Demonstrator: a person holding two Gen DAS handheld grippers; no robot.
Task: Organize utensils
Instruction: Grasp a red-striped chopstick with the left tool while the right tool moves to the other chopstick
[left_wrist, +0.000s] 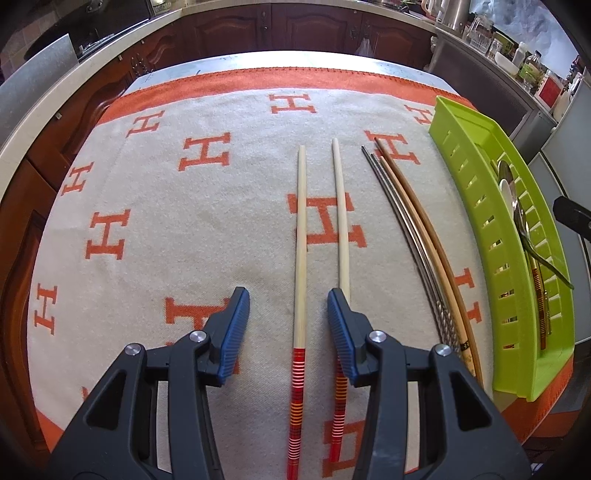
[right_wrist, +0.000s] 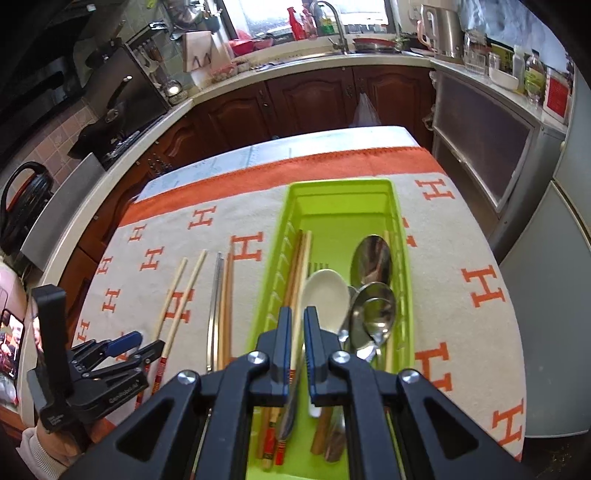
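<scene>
Left gripper (left_wrist: 288, 301): jaws apart, nothing pinched. One pale chopstick with red-striped handle (left_wrist: 300, 266) lies on the cloth between the blue pads, touching neither. Its twin (left_wrist: 341, 229) runs under the right-hand pad; contact there cannot be judged. Just to the right of this gripper lie two metal chopsticks (left_wrist: 400, 221) and two brown wooden chopsticks (left_wrist: 413, 210), close together. Beyond them, the green slotted tray (left_wrist: 476, 206).

Right gripper (right_wrist: 297, 325): jaws nearly closed, a narrow gap showing, nothing seen held. It hangs over the near half of the tray (right_wrist: 340, 186). Beneath and ahead of it: chopsticks (right_wrist: 301, 258) along the tray's left wall, a white ceramic spoon (right_wrist: 325, 299), and steel spoons (right_wrist: 371, 258) to the right.

The orange-and-cream H-pattern cloth (left_wrist: 155, 221) covers the table.

Obscured: handle ends in the tray sit under the right gripper's body; the number of steel spoons is unclear. A sleeve cuff (right_wrist: 33, 454) is cut off at the lower left.
</scene>
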